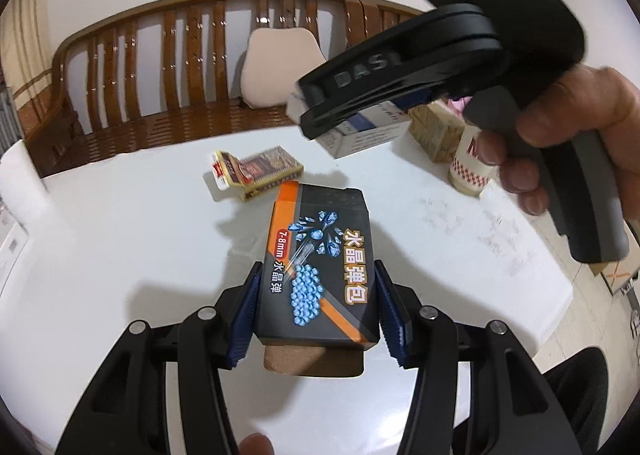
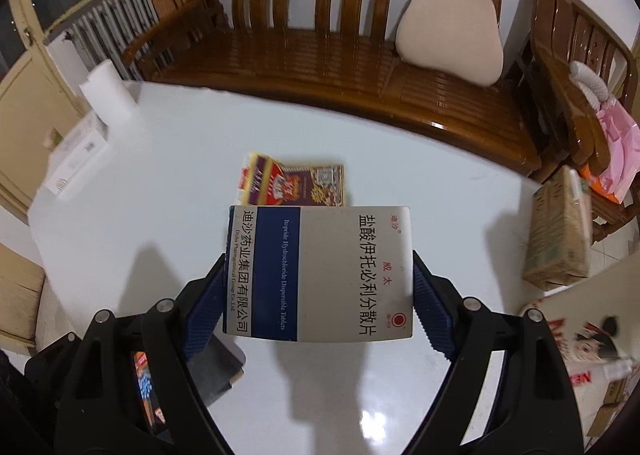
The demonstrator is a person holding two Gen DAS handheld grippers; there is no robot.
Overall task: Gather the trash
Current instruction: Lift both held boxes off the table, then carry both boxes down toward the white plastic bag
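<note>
Item: 2 cartons being carried clear of the white surface [image 2: 120, 183] for disposal, the left gripper [image 1: 316, 307] clamping the black-and-orange printed carton [image 1: 316, 267] and the right gripper [image 2: 320, 299] clamping the white-and-blue medicine box [image 2: 320, 275].

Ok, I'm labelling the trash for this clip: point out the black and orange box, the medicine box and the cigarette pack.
black and orange box [image 1: 320, 267]: left wrist view, printed top face.
medicine box [image 2: 340, 275]: right wrist view, grey front face.
cigarette pack [image 2: 308, 185]: right wrist view, patterned body.

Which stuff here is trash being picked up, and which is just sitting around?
Trash:
black box, in left gripper
white medicine box, in right gripper
yellow packet on table

Just around:
bench
cushion
paper cup
</note>
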